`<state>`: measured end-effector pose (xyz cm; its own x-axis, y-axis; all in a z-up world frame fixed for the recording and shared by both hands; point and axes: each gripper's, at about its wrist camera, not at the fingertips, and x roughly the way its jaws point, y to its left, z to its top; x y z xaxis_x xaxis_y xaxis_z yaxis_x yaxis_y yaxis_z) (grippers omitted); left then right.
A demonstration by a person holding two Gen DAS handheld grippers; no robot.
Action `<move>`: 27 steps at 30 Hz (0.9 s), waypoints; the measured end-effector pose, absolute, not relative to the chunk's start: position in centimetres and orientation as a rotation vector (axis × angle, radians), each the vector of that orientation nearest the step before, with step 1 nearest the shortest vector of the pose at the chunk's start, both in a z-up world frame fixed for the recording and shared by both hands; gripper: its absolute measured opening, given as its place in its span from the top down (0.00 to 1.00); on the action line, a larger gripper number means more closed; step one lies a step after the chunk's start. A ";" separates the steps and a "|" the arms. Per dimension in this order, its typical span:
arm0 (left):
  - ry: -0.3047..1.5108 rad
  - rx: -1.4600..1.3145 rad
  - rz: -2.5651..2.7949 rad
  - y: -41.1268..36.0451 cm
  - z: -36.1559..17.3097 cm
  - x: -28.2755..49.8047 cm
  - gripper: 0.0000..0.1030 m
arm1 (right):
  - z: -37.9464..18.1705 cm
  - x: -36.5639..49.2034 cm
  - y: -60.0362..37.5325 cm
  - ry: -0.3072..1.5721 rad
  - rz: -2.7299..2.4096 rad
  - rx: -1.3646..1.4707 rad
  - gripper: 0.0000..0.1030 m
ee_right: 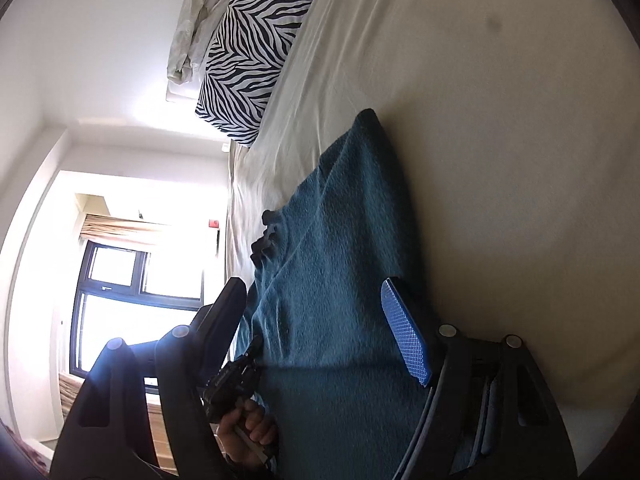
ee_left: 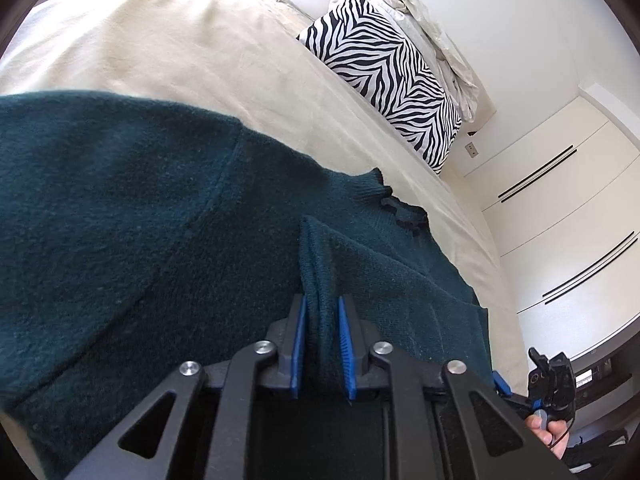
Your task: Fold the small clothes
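Left wrist view shows a dark green knitted sweater (ee_left: 120,220) lying on a big bed with a cream sheet (ee_left: 180,48). The left gripper (ee_left: 322,308) has its two blue pads pinched tight on a thick fold of the sweater, and the fold stands up between them. The sweater's ruffled neck (ee_left: 400,204) lies near the far edge of the bed.

Right wrist view shows the same sweater (ee_right: 332,240) spread along the bed. The right gripper (ee_right: 316,292) has its two fingers wide apart, one on each side of the sweater. The blue pad (ee_right: 406,332) sits just beside the sweater's edge. I cannot tell if it touches.

Lots of bare cream sheet (ee_right: 500,140) lies past the sweater. At the head of the bed rests a black and white zebra striped pillow (ee_left: 384,76), well apart from the sweater. A crumpled white cloth (ee_left: 436,36) is bunched behind the pillow. White closet doors with dark slit handles (ee_left: 560,208) stand beside the bed. A bright window with a dark frame (ee_right: 136,280) is on the other side. No writing can be read.
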<state>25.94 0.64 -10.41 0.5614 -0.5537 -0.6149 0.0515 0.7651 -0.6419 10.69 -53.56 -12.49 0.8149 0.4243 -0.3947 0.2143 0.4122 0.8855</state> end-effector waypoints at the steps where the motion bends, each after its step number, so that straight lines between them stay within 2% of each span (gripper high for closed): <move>1: 0.893 -0.629 -0.372 1.4 -9.7 25.2 0.58 | -12.5 9.4 -53.3 0.638 0.140 1.166 0.33; 2: 0.864 -0.648 -0.361 2.5 -8.9 24.2 0.46 | -12.3 8.3 -52.9 0.636 0.137 1.169 0.32; 3: 0.831 -0.676 -0.352 4.0 -8.1 23.0 0.41 | -11.9 7.1 -52.4 0.630 0.128 1.160 0.31; 5: 0.773 -0.738 -0.319 7.4 -7.1 20.4 0.38 | -10.9 5.2 -51.2 0.605 0.114 1.136 0.31; 14: 0.621 -1.154 0.088 27.6 -10.6 9.4 0.38 | -5.2 3.0 -42.1 0.570 0.244 1.042 0.31; 21: 0.479 -1.355 0.222 34.4 -12.6 9.5 0.40 | -1.4 4.7 -34.5 0.590 0.342 0.963 0.31; 22: 0.467 -1.381 0.234 34.9 -12.8 9.9 0.42 | -1.0 4.7 -33.8 0.590 0.347 0.954 0.31; 23: 0.460 -1.399 0.250 35.4 -12.9 10.5 0.49 | -0.7 4.7 -33.2 0.590 0.354 0.948 0.31; 24: 0.461 -1.409 0.259 35.8 -13.0 11.0 0.60 | -0.4 4.9 -32.8 0.590 0.356 0.944 0.31; 25: 0.475 -1.412 0.270 36.1 -13.0 11.6 0.67 | -0.2 4.7 -32.5 0.590 0.355 0.938 0.31; 26: 0.490 -1.409 0.272 36.2 -13.0 12.3 0.83 | -0.1 4.5 -32.3 0.590 0.350 0.930 0.31; 27: 0.503 -1.394 0.269 36.1 -12.6 12.9 0.93 | 0.0 4.4 -32.2 0.592 0.340 0.923 0.31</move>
<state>12.87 36.15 -12.62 0.8656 -0.1111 -0.4882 -0.4676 0.1690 -0.8676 4.43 -32.21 -0.05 0.7913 0.5146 -0.3302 -0.0255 0.5673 0.8231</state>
